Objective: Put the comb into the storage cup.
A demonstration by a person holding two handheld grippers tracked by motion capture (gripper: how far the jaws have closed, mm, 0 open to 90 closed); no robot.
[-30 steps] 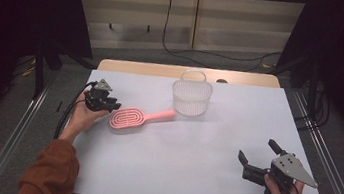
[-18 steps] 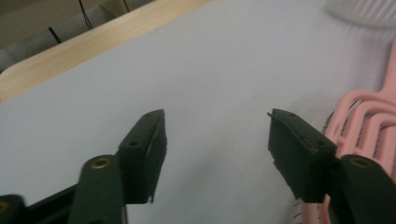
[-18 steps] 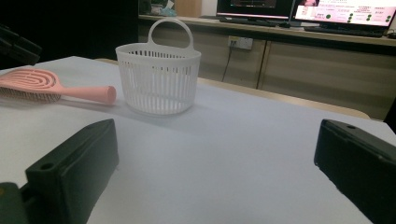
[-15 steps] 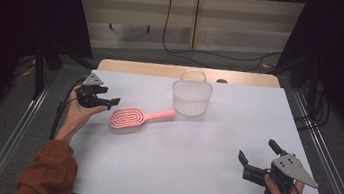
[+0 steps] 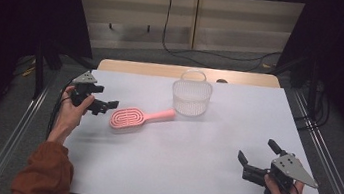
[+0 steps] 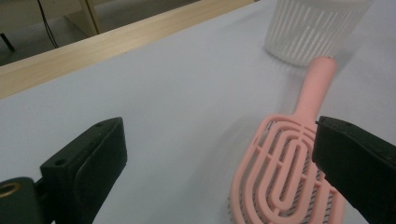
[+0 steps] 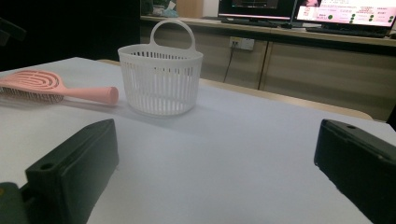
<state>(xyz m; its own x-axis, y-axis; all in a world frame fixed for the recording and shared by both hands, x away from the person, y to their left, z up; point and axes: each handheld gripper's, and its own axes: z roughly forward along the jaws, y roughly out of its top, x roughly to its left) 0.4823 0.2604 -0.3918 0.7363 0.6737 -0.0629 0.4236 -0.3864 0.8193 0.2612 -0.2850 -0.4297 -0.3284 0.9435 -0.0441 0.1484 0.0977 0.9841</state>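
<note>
A pink hairbrush (image 5: 129, 118) lies flat on the white table (image 5: 192, 155), its handle pointing at a white slatted basket (image 5: 190, 98) with a loop handle. My left gripper (image 5: 104, 107) hovers just left of the brush head, apart from it. Its jaws have just been opening and stand open with nothing gripped. In the left gripper view the brush head (image 6: 285, 172) lies low on the right, partly behind the right jaw, with the basket (image 6: 313, 28) beyond. My right gripper (image 5: 257, 151) is open near the front right, facing the basket (image 7: 161, 79) and the brush (image 7: 35, 84).
A wooden strip (image 5: 163, 69) runs along the table's far edge. Metal rails (image 5: 332, 163) flank both sides. A cable (image 5: 167, 21) hangs behind the table. Monitors (image 7: 303, 11) stand on a counter in the right gripper view.
My left gripper has opened, let go of the brush head and drawn back to the left and upward. The brush stays where it lay. The right gripper has not moved.
</note>
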